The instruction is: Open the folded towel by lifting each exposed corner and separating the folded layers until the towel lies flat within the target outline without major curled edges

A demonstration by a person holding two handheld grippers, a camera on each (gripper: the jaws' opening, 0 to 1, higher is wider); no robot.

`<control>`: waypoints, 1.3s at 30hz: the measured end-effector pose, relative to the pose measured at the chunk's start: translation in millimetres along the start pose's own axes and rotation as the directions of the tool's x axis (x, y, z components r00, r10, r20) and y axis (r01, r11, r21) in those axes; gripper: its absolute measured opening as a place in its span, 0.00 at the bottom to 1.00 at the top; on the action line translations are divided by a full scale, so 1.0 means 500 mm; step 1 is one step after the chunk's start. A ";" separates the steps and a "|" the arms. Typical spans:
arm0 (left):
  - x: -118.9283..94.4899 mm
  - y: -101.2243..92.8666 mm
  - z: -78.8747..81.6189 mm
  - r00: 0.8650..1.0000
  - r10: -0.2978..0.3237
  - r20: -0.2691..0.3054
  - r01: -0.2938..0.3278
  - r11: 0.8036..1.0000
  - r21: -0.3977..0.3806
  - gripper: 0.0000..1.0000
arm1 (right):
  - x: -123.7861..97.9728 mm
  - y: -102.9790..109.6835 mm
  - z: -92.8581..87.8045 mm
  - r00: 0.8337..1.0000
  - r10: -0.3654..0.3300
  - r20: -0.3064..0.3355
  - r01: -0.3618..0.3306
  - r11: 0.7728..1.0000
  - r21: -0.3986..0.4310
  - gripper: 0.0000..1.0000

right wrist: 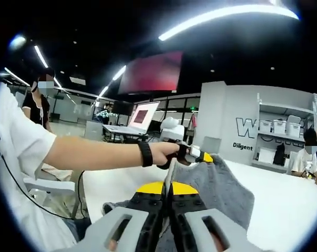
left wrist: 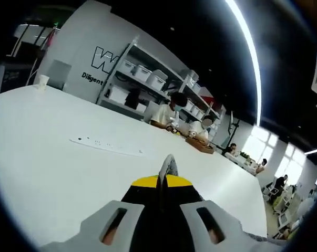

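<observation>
Two hand-held grippers in play here, and both have their jaws pressed together. In the right gripper view, the right hand-held gripper is clamped on the soft grey terry towel, with cloth pinched right at the yellow-marked tips. The other one, the left hand-held gripper, comes in from the left with the person's hand and a black wristband, and it looks clamped on the towel's far top edge. So the towel is hanging in the air between the two, above the big white table, draped down on the near side.

In the left gripper view the left jaws are closed tight, a thin sliver of something grey showing between the tips, and I can't make out more cloth than that. A long flat white strip lies further out on the table.

My read: this is the mid-unfold step, a layer lifted and being peeled apart. Next move probably calls for spreading the two apart to tension the cloth, then lowering it flat. I can't spot the target outline, so placement is a guess.
</observation>
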State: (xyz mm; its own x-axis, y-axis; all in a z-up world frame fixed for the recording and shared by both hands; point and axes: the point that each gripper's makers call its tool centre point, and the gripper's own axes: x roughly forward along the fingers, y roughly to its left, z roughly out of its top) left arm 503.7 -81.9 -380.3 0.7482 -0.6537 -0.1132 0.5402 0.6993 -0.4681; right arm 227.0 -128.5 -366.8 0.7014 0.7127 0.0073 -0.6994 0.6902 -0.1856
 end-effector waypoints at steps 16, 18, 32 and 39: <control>-0.003 -0.031 0.013 1.000 -0.024 -0.014 0.024 1.000 0.012 0.00 | -0.028 -0.015 0.023 0.999 -0.032 0.024 0.032 0.999 -0.002 0.00; -0.003 -0.035 0.011 0.999 -0.025 -0.024 0.026 0.999 0.043 0.00 | -0.034 -0.021 0.026 0.998 -0.046 0.031 0.046 0.999 -0.006 0.00; 0.001 -0.066 0.026 0.998 -0.069 0.002 0.069 0.997 0.037 0.00 | -0.063 -0.047 0.043 0.995 -0.087 0.047 0.088 0.996 -0.017 0.00; 0.014 -0.085 0.031 0.995 -0.095 0.011 0.094 0.993 0.066 0.00 | -0.080 -0.066 0.051 0.991 -0.115 0.061 0.116 0.993 -0.012 0.00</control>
State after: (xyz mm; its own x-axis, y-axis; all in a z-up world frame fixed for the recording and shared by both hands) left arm 491.9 -111.6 -347.9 0.6979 -0.7138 -0.0586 0.6323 0.6525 -0.4176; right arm 218.4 -176.6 -336.1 0.7676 0.6348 0.0890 -0.6114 0.7668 -0.1955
